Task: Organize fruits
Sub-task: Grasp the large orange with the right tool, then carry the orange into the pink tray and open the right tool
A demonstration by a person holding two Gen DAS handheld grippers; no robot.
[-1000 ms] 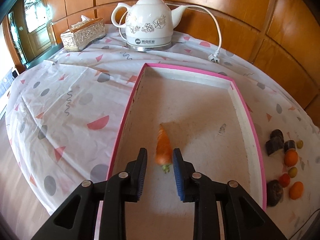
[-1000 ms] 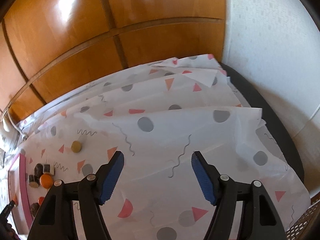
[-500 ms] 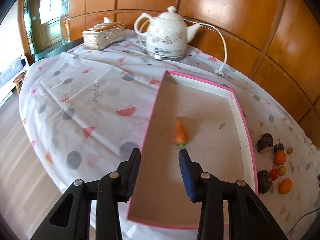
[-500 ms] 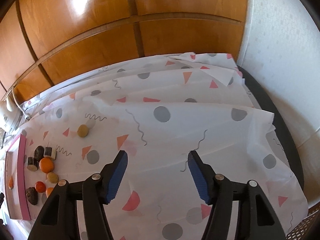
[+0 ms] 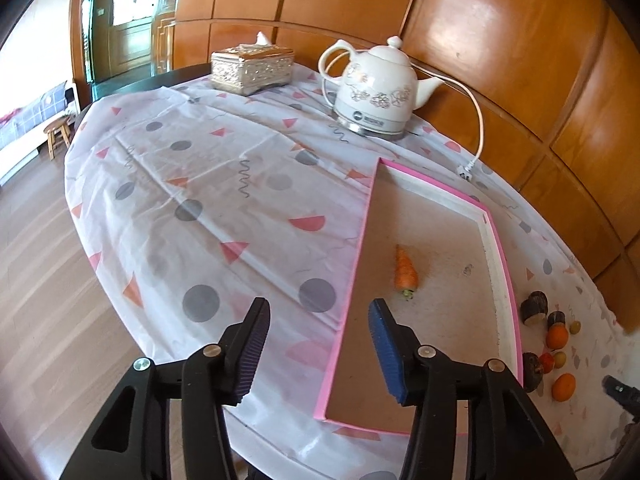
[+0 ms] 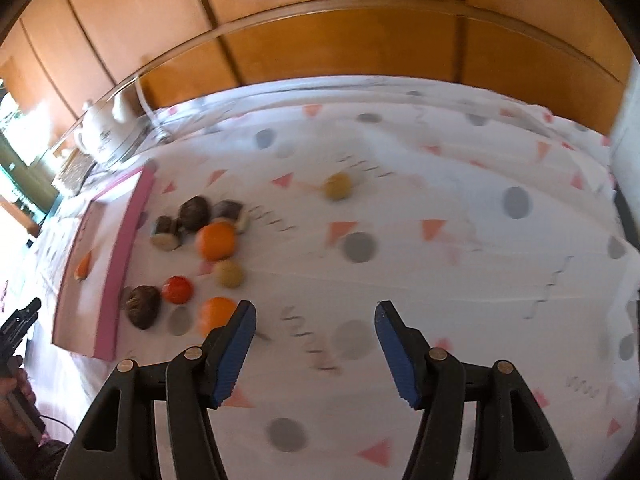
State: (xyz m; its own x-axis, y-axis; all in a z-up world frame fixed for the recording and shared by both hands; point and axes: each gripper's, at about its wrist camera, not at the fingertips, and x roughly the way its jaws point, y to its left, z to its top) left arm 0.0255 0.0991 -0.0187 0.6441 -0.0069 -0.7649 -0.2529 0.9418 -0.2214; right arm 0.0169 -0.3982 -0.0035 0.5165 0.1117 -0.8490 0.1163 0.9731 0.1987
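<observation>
A small carrot [image 5: 406, 269] lies alone inside the pink-rimmed tray [image 5: 356, 264]. My left gripper [image 5: 318, 322] is open and empty, pulled back above the tray's near left edge. Right of the tray lie loose fruits: oranges [image 5: 557, 336], a red tomato [image 5: 545, 361] and dark brown pieces [image 5: 534, 308]. In the right wrist view the same pile shows: a big orange [image 6: 216, 241], a tomato [image 6: 177, 289], a second orange [image 6: 216, 312] and a lone yellow fruit [image 6: 338, 186]. My right gripper [image 6: 314, 324] is open and empty, just right of the pile.
A white electric kettle [image 5: 376, 92] with its cord and plug [image 5: 466, 169] stands behind the tray. A silver tissue box [image 5: 252, 65] sits at the table's far left. The patterned tablecloth [image 5: 208, 216] covers the round table; wood panelling runs behind.
My left gripper let go of the carrot, opened wider and drew back up and left. My right gripper swung left toward the fruit pile, which now lies close.
</observation>
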